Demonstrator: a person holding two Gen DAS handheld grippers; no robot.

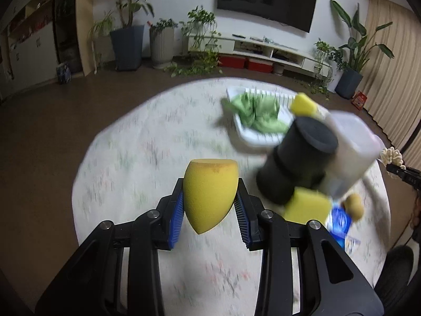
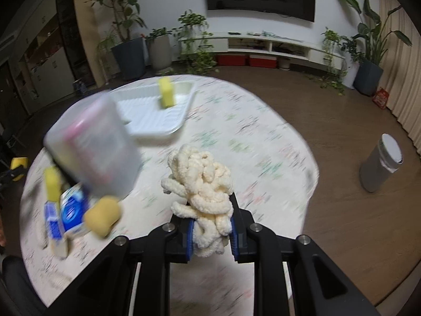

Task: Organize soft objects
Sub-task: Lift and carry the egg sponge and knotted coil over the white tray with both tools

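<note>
Sponge (image 1: 208, 194), yellow and egg-shaped, is sitting pinched between the blue pads (image 1: 176, 217) of my left gripper (image 1: 209, 210), its flat cut end pointing to 12 o'clock and its tip hanging down toward 6. My right gripper (image 2: 211, 233) is squeezing a cream chenille bundle (image 2: 202, 192) that is bulging out of the jaws toward 12 o'clock. Both jaws are standing narrow, each holding its soft piece above the round bench (image 1: 147, 131).

Only the left view is showing me the green cloth (image 1: 256, 113), which is lying crumpled in the white tray (image 1: 252, 138) at about 1 o'clock from my left gripper. In the right view that tray (image 2: 158, 113) is sitting at 11 o'clock from the right gripper, and I am seeing just a yellow block sponge (image 2: 166, 92) standing in it; the cloth is hidden there. Only the right view is giving me the grey cylindrical bin (image 2: 381, 166) on the floor at 3 o'clock.

A translucent plastic box (image 2: 94, 147) is looming blurred at 10 o'clock in the right view. At 8 o'clock I am seeing a tan rounded sponge (image 2: 102, 217) just beside a blue-and-white packet (image 2: 72, 212). In the left view a black cylinder (image 1: 297, 158) is fronting that box at 2 o'clock.
</note>
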